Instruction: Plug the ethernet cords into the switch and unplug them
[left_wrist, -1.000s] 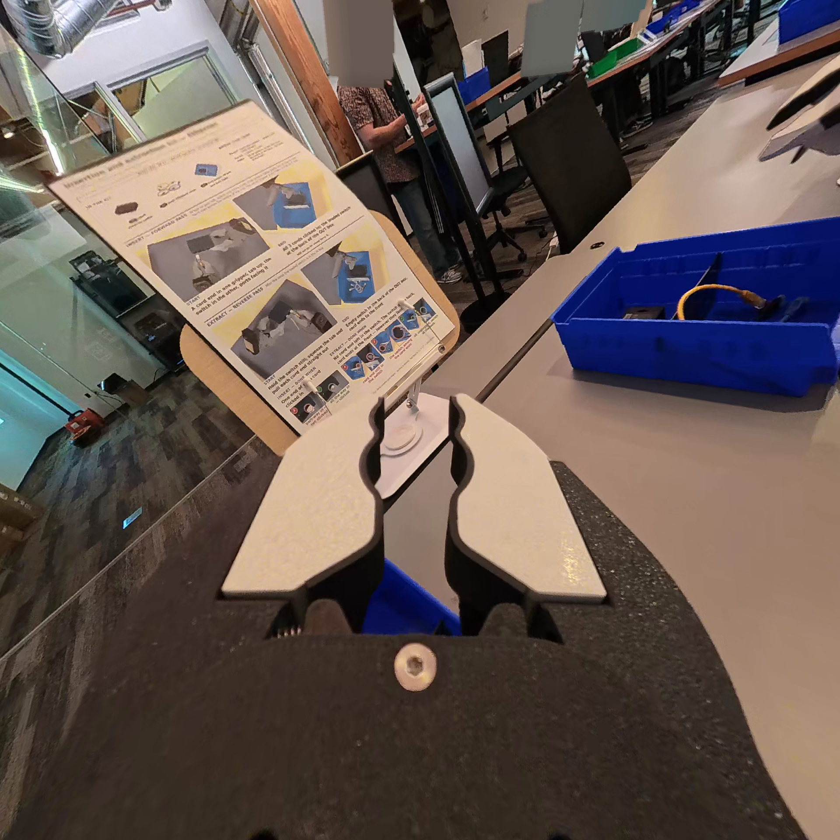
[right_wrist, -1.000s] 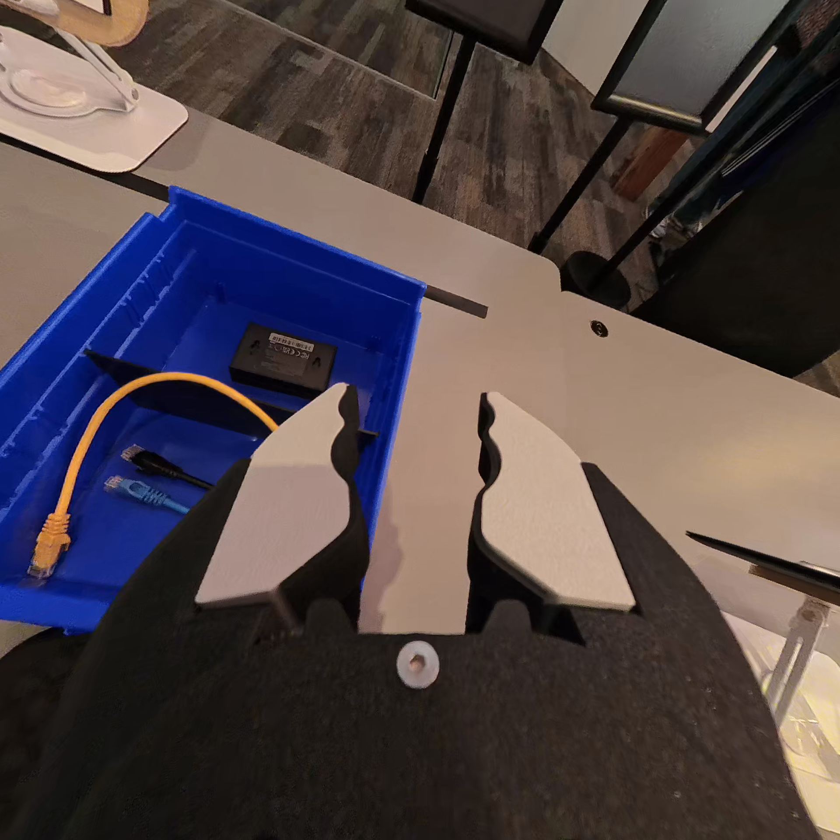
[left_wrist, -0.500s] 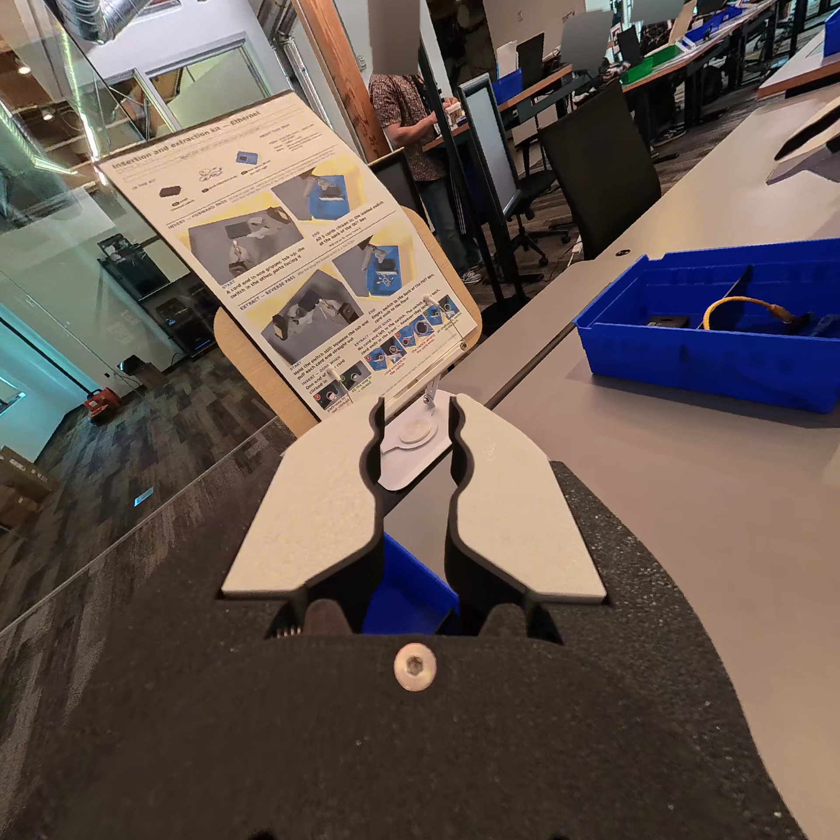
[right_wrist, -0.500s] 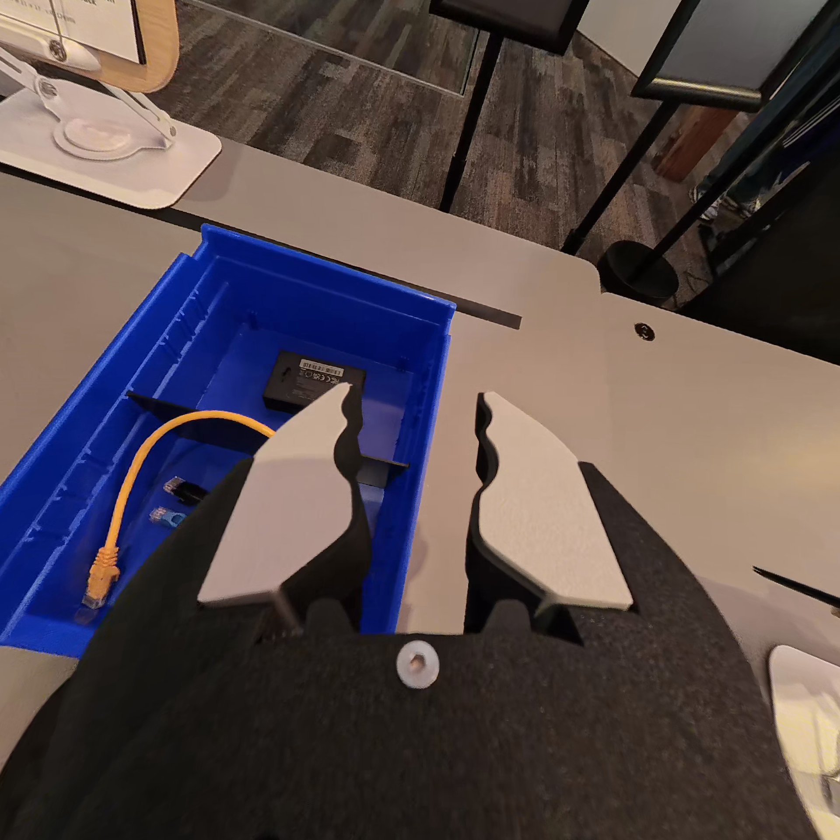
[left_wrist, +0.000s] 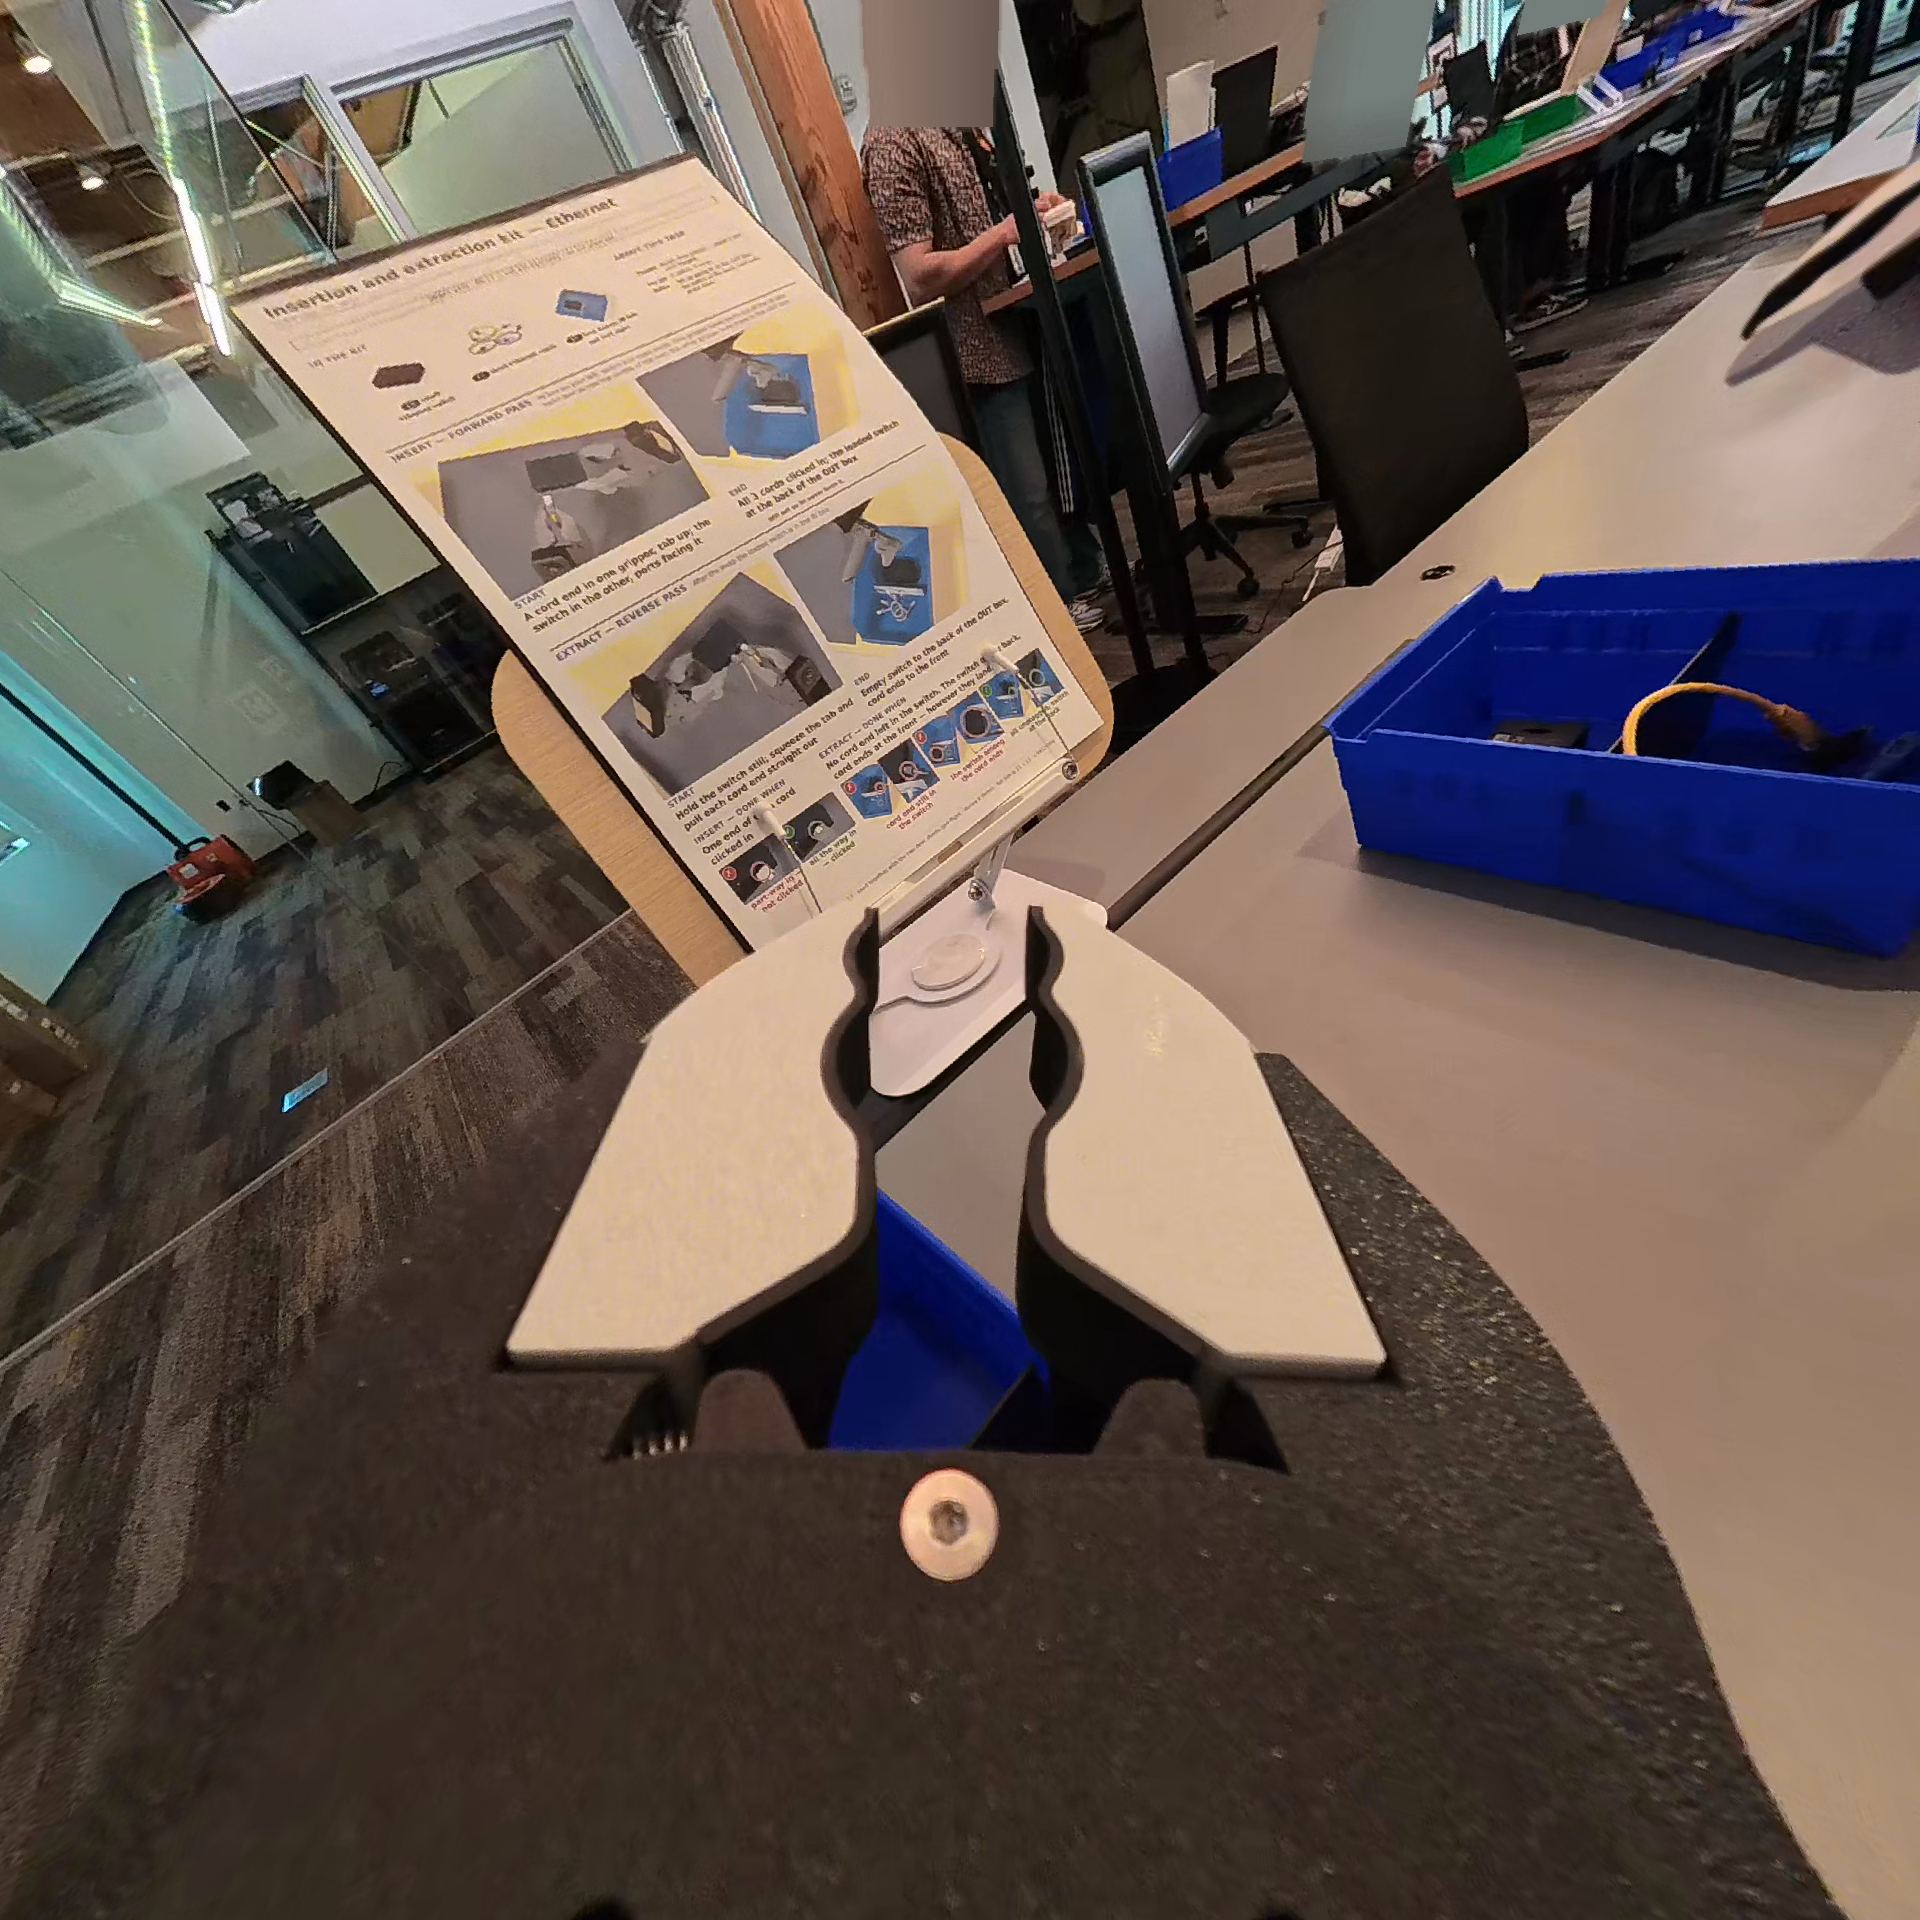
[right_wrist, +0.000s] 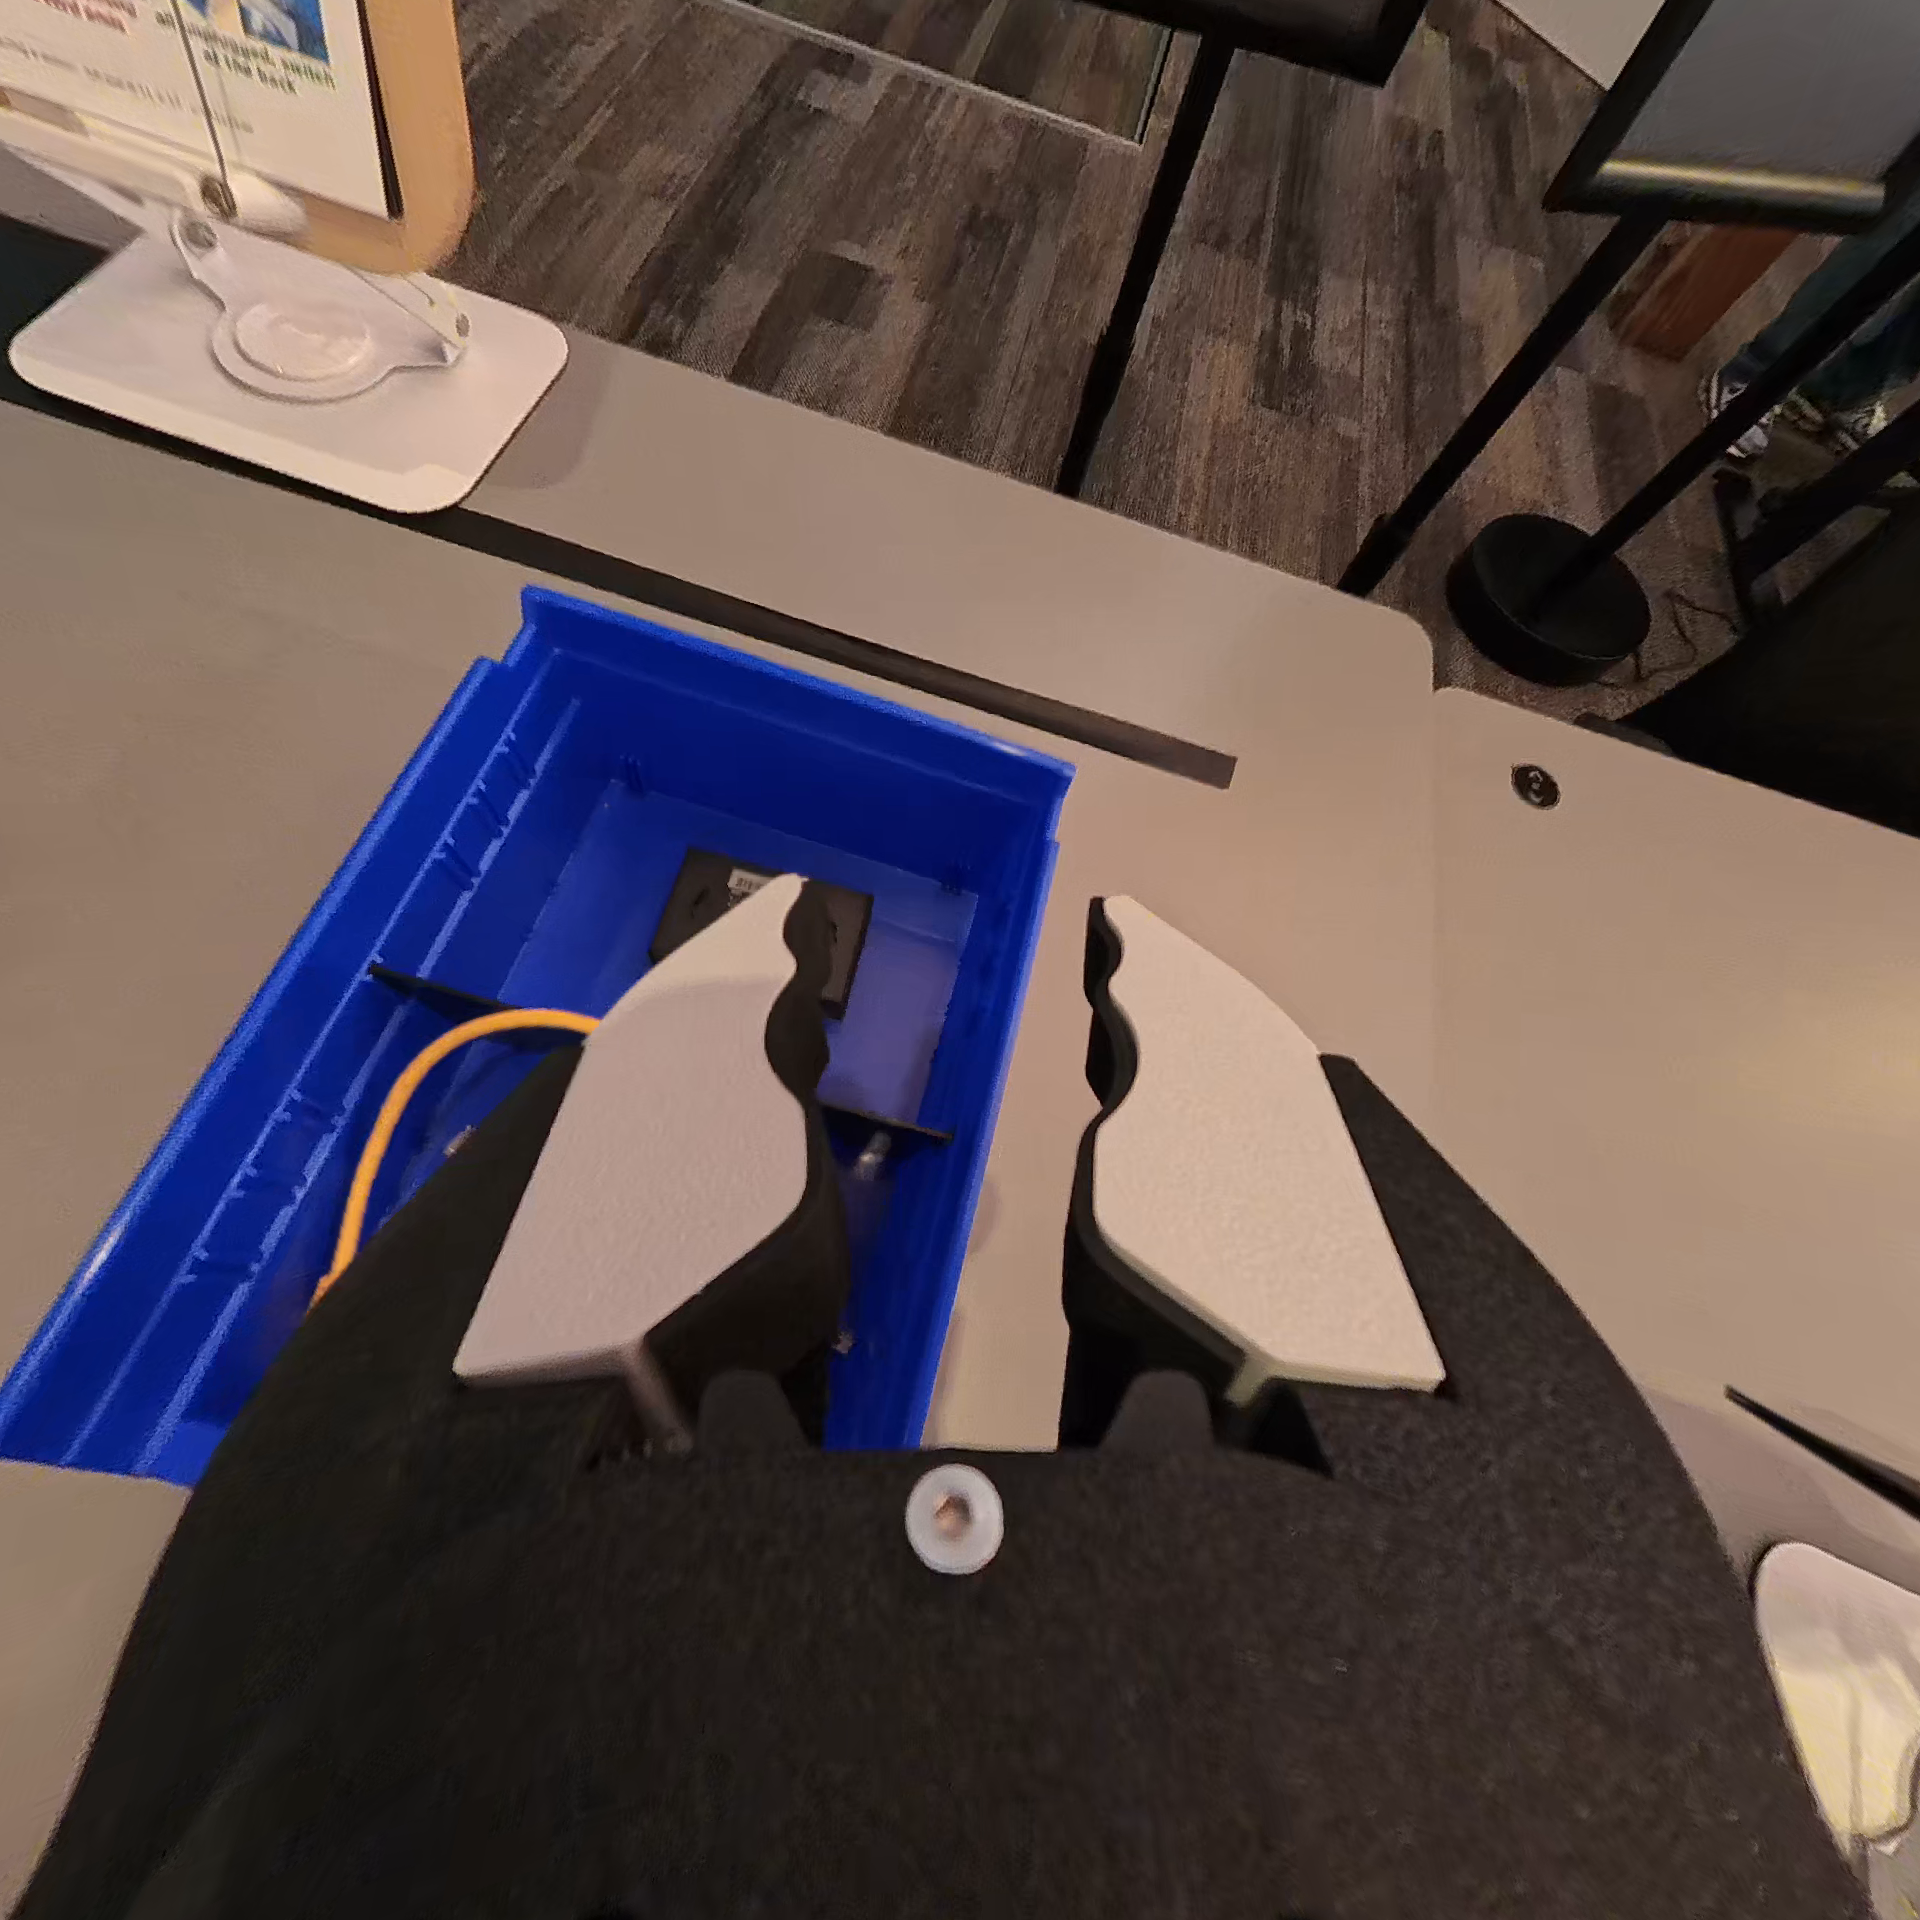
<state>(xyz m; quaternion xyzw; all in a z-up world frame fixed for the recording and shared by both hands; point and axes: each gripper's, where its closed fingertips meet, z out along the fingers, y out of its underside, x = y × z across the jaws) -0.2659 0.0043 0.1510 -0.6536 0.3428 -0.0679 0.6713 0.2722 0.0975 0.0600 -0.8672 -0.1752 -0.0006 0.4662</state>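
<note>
A blue bin (right_wrist: 790, 675) sits on the grey table, split by a black divider (right_wrist: 436, 1000). The black switch (right_wrist: 844, 961) lies flat in its far compartment. A yellow ethernet cord (right_wrist: 416, 1091) loops in the near compartment; the other cords are hidden behind my right gripper. My right gripper (right_wrist: 945, 899) is open and empty above the bin's right side, its left finger over the switch. My left gripper (left_wrist: 951, 935) is open and empty, off to the left of the bin (left_wrist: 1621, 821). The yellow cord (left_wrist: 1683, 701) and the switch (left_wrist: 1538, 732) also show in the left wrist view.
An instruction sheet (left_wrist: 665, 540) stands on a white-based stand (right_wrist: 291, 395) at the table's far left edge. A second blue bin (left_wrist: 914, 1340) lies under my left gripper. A table seam (right_wrist: 935, 686) runs just behind the bin. Another stand's base (right_wrist: 1849, 1704) is at near right. Some 55 cm of space lies between my two pairs of fingers.
My right gripper has moved left and forward over the bin, so its left finger now covers part of the switch and the black and blue cords. My left gripper has shifted slightly; both stay open.
</note>
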